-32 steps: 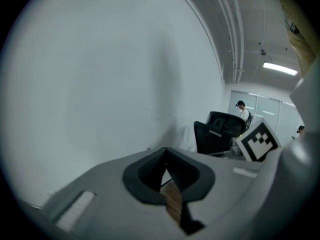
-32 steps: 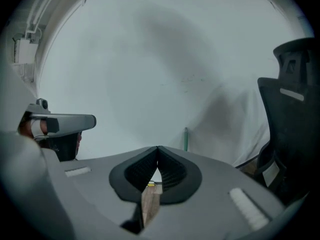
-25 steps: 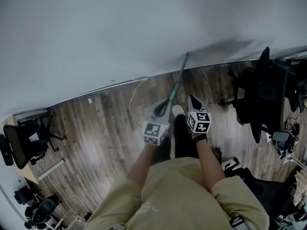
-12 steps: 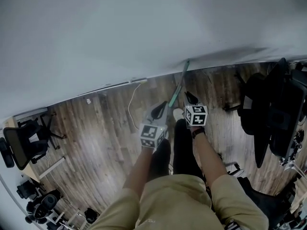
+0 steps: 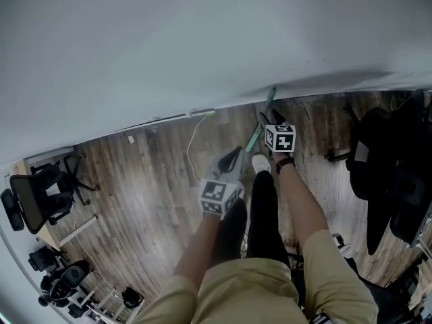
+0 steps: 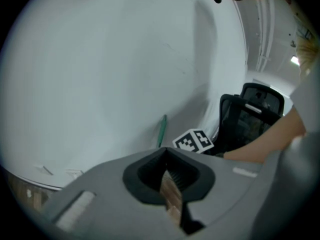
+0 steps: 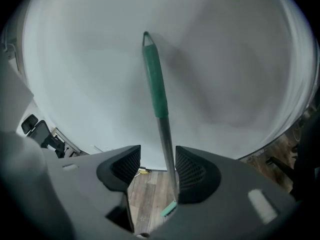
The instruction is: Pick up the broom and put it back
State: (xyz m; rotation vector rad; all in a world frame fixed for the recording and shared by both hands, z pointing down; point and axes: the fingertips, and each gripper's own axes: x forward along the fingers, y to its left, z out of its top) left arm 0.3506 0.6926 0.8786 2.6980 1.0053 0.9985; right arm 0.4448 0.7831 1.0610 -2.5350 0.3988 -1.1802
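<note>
The broom (image 5: 257,133) has a grey shaft and a green grip and leans with its top against the white wall (image 5: 202,39). In the right gripper view the broom's shaft (image 7: 165,134) runs up between the jaws, close along the right pad and well apart from the left one. My right gripper (image 5: 264,119) is opening around it. My left gripper (image 5: 235,155) hangs lower and to the left of the shaft, shut with nothing in it. From the left gripper view the green grip (image 6: 162,130) shows against the wall beyond the left gripper (image 6: 166,159).
Wood-plank floor meets the wall just ahead. A black office chair (image 5: 388,160) stands at the right and another chair (image 5: 34,194) at the far left. A white cable (image 5: 192,140) lies on the floor by the wall. The person's legs and white shoe (image 5: 260,162) are below the grippers.
Both grippers have moved toward the wall with the broom, the right one farther. The right jaws have parted around the shaft. The left gripper now sits apart from the shaft.
</note>
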